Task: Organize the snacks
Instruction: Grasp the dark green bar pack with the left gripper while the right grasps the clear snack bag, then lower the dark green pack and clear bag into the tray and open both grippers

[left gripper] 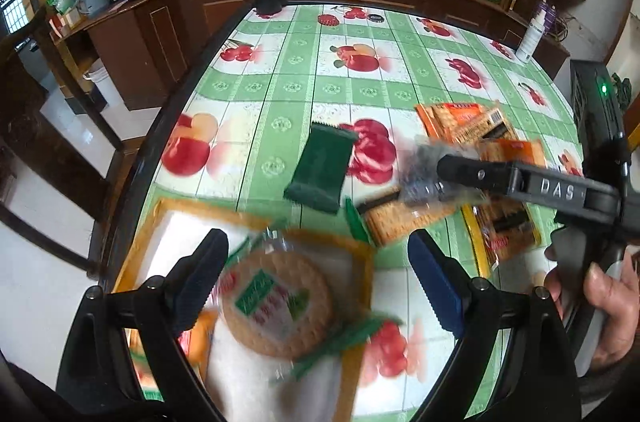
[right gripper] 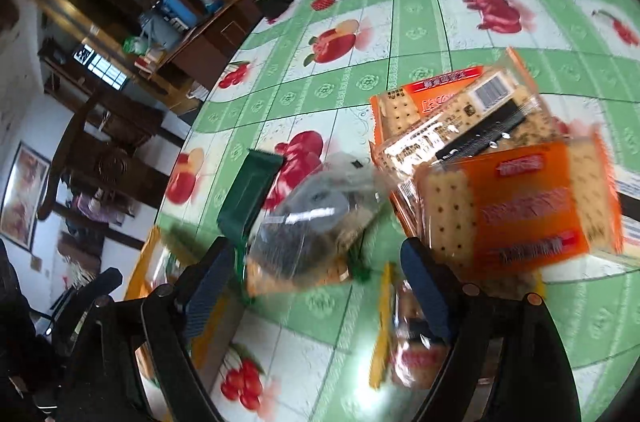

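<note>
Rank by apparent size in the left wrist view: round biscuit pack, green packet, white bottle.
1. Round biscuit pack, largest, though it lies nearest the camera, which inflates it.
2. Green packet.
3. White bottle, smallest, but far off at the table's edge, so its true size is unsure.

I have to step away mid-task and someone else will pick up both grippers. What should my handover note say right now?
Left gripper: open, empty, above the round biscuit pack with green-red label lying in the orange-rimmed white tray.
Right gripper: open, a blurred clear packet of dark snacks between and ahead of its fingers; grip not clear.
On the table: dark green wrapped bar and orange cracker packs.
Done: at least the round pack is in the tray.
Left: the loose snacks.
</note>
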`<action>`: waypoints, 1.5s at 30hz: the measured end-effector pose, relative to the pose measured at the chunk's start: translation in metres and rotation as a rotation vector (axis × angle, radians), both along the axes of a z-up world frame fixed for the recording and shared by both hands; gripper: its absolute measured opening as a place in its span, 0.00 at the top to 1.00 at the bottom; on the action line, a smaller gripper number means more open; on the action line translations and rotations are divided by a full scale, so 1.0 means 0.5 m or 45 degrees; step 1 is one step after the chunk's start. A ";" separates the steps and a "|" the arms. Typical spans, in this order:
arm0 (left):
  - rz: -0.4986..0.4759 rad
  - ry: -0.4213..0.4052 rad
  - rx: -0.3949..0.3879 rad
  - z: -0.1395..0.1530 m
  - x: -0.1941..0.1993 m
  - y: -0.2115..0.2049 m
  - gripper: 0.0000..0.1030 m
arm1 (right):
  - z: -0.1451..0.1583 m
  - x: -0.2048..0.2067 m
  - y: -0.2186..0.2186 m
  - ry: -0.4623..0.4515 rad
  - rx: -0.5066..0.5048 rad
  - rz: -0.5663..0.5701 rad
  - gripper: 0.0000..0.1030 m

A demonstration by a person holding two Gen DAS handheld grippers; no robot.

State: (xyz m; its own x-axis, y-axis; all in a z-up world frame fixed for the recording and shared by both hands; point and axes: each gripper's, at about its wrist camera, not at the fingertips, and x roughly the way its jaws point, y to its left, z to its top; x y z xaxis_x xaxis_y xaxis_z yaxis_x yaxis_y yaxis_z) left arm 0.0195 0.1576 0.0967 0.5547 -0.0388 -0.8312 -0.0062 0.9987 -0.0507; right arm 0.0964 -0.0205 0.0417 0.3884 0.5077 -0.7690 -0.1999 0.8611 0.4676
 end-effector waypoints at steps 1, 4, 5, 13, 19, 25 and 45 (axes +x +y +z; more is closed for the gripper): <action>-0.004 0.012 -0.015 -0.003 0.017 0.008 0.11 | -0.002 0.005 0.004 0.010 0.000 0.006 0.17; 0.007 0.039 -0.056 -0.014 0.065 0.029 0.11 | -0.025 0.024 0.020 0.080 0.008 0.046 0.17; -0.006 0.048 -0.075 -0.020 0.084 0.034 0.11 | -0.029 0.025 0.022 0.075 0.010 0.058 0.17; -0.107 0.195 -0.063 -0.092 0.185 0.014 0.11 | -0.028 0.013 0.023 -0.029 -0.053 0.168 0.39; -0.191 0.276 0.019 -0.132 0.213 -0.016 0.11 | -0.026 0.004 0.010 -0.055 -0.065 0.182 0.39; -0.136 0.304 0.025 -0.143 0.223 0.002 0.41 | -0.026 0.000 0.011 -0.058 -0.052 0.186 0.39; -0.138 0.159 -0.020 -0.067 0.172 0.020 0.55 | -0.005 -0.030 0.009 -0.097 -0.047 0.212 0.40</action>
